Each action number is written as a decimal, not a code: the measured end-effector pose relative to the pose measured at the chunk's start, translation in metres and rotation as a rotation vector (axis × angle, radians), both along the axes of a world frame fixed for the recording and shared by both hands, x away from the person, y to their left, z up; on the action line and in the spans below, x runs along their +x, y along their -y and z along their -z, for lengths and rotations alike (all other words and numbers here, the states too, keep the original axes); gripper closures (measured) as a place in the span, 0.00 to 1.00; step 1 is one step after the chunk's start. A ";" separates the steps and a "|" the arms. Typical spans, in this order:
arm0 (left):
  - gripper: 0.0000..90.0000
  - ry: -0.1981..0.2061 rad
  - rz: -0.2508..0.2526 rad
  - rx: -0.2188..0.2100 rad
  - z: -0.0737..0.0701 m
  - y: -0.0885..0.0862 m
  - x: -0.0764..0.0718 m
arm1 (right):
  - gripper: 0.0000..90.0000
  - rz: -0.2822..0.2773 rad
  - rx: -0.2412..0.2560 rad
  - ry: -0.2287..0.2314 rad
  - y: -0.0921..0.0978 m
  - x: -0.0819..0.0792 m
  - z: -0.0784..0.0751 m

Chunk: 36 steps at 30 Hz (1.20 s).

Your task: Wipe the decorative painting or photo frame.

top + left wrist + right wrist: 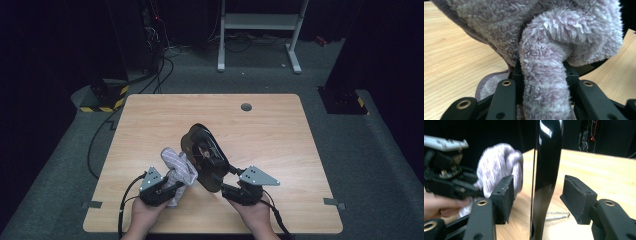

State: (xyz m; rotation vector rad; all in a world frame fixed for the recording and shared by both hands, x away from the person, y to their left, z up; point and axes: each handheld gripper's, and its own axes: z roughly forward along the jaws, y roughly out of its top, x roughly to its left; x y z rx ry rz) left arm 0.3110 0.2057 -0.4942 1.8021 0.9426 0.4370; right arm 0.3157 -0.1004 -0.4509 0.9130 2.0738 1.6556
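Plate [546, 170] between right hand-held gripper [536, 197] pads

Wooden table [260, 125] with light grain; a round grey grommet [246, 107] sits near its far edge. Grey tape marks [93, 204] lie by the near corners. Beyond the table: a white metal stand [257, 22], tangled cables [160, 55], and a yellow-black striped base [105, 97].

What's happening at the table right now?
A person works two tongs over a wooden table. The left tongs are shut on a fluffy lilac cloth, bunched against a glossy dark plate that stands on edge. The right tongs bracket the plate's rim; whether they clamp it is unclear.
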 end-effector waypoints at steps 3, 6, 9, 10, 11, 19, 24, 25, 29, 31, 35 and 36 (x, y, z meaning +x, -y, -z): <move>0.72 0.003 -0.001 -0.004 -0.001 -0.001 0.000 | 0.45 0.000 -0.013 -0.015 -0.001 0.002 0.004; 0.72 0.015 -0.004 0.006 -0.001 -0.001 0.000 | 0.43 0.010 -0.033 -0.020 -0.001 0.004 0.003; 0.72 0.027 -0.010 0.008 -0.002 -0.002 -0.001 | 0.39 0.016 -0.067 -0.019 0.002 0.003 0.001; 0.72 0.028 -0.011 0.002 -0.003 -0.002 -0.001 | 0.38 0.020 -0.067 -0.020 0.004 0.002 0.001; 0.72 0.030 -0.012 0.000 -0.003 -0.002 -0.001 | 0.38 0.022 -0.058 -0.020 0.005 0.001 0.001; 0.71 0.036 -0.013 -0.005 -0.004 -0.002 -0.002 | 0.36 0.031 -0.043 -0.030 0.008 -0.003 0.024; 0.71 0.061 -0.038 -0.013 -0.008 -0.005 -0.004 | 0.36 0.030 -0.037 -0.028 0.008 -0.002 0.029; 0.71 0.065 -0.042 -0.017 -0.008 -0.006 -0.005 | 0.36 0.026 -0.041 -0.030 0.007 -0.001 0.031; 0.71 0.067 -0.061 -0.019 -0.010 -0.011 -0.007 | 0.41 0.011 -0.054 -0.025 -0.001 0.002 0.036; 0.71 0.066 -0.074 -0.022 -0.010 -0.014 -0.009 | 0.42 0.004 -0.047 -0.029 -0.004 0.005 0.037; 0.71 0.064 -0.098 -0.023 -0.009 -0.021 -0.014 | 0.48 0.006 -0.014 -0.026 -0.009 0.009 0.035; 0.71 0.064 -0.104 -0.020 -0.009 -0.024 -0.016 | 0.50 0.003 -0.003 -0.024 -0.011 0.011 0.035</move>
